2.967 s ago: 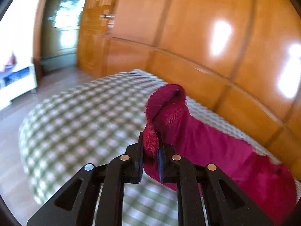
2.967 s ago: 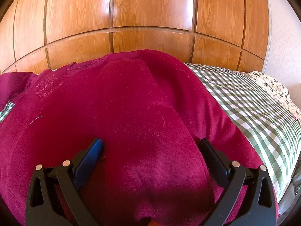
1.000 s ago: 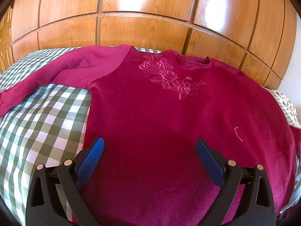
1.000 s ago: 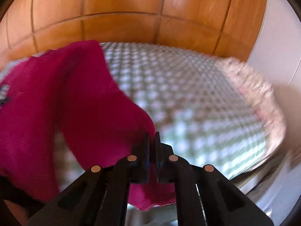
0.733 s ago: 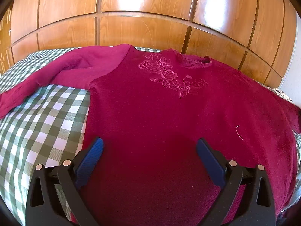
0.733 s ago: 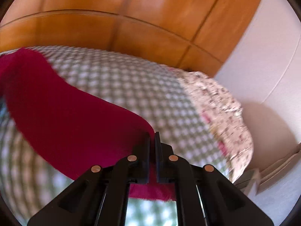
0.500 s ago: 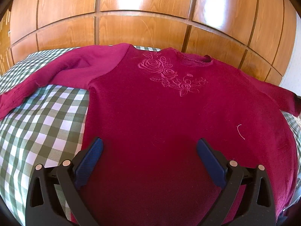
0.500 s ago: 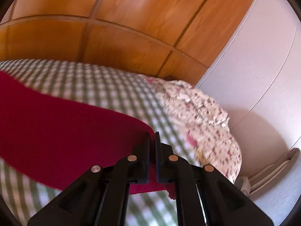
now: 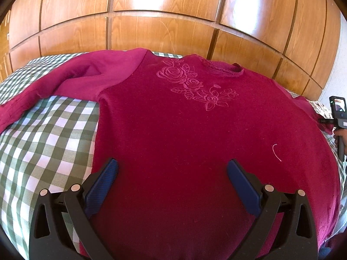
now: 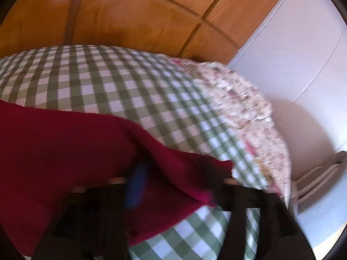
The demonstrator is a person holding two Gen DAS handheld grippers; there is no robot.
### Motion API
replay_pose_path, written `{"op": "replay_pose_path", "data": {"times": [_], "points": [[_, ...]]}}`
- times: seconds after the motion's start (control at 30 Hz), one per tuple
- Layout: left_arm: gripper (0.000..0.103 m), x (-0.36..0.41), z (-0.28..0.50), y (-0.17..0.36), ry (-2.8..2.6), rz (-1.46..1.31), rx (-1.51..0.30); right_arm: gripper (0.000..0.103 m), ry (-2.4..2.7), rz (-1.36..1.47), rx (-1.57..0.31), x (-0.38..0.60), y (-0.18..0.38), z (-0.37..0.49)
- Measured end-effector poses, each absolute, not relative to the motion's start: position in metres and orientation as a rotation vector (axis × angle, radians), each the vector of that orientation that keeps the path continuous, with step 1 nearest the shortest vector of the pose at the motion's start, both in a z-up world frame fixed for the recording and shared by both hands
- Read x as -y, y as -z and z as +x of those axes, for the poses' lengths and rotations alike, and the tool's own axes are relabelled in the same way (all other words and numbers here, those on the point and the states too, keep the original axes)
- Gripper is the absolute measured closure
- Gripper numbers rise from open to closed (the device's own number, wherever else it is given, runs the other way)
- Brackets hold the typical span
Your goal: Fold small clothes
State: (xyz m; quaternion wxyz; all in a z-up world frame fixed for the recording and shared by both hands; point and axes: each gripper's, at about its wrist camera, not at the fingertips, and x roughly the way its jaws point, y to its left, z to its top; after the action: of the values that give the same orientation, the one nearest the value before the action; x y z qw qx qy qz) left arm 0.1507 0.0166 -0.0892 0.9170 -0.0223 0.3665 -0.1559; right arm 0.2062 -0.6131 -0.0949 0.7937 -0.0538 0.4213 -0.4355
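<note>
A crimson sweater (image 9: 184,130) with embroidered roses (image 9: 190,86) lies front-up on the checked bed. Its left sleeve (image 9: 71,80) stretches out to the left. My left gripper (image 9: 172,164) hovers open over the sweater's lower body, its blue pads wide apart with only flat cloth beneath. In the blurred right wrist view, the right sleeve (image 10: 76,151) runs out to the right with its cuff (image 10: 206,169) on the bedcover. My right gripper (image 10: 176,184) is opening. The sleeve end lies loose between its parted fingers, and the pads do not press on it.
A green-and-white checked cover (image 9: 43,140) spans the bed. Glossy wooden panels (image 9: 173,21) rise behind it. A floral pillow (image 10: 249,112) lies at the bed's right end, beside a white wall (image 10: 292,65). A hand (image 9: 341,133) shows at the far right.
The right gripper carried the sleeve outward to the right, laid it flat, then went from shut on the cuff to jaws apart. The left gripper stayed still and open.
</note>
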Motion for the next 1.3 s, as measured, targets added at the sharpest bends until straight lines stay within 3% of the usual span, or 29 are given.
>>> {"op": "replay_pose_path", "data": {"times": [0.2, 0.43, 0.7, 0.93, 1.3], "points": [[0.004, -0.017, 0.149, 0.088, 0.321, -0.048, -0.749, 0.002, 0.781, -0.08, -0.718, 0.543, 0.044, 0.182], [0.004, -0.017, 0.148, 0.087, 0.322, -0.053, -0.746, 0.002, 0.33, 0.074, -0.682, 0.416, 0.016, 0.178], [0.004, -0.017, 0.145, 0.086, 0.318, -0.056, -0.739, 0.002, 0.086, 0.128, -0.691, 0.3, 0.044, 0.173], [0.004, -0.038, 0.144, 0.075, 0.339, -0.203, -0.73, 0.002, 0.126, 0.001, -0.798, 0.288, 0.093, 0.179], [0.004, -0.164, 0.165, 0.059, 0.026, -0.561, -0.672, 0.002, 0.137, -0.013, -0.789, 0.285, 0.094, 0.174]]}}
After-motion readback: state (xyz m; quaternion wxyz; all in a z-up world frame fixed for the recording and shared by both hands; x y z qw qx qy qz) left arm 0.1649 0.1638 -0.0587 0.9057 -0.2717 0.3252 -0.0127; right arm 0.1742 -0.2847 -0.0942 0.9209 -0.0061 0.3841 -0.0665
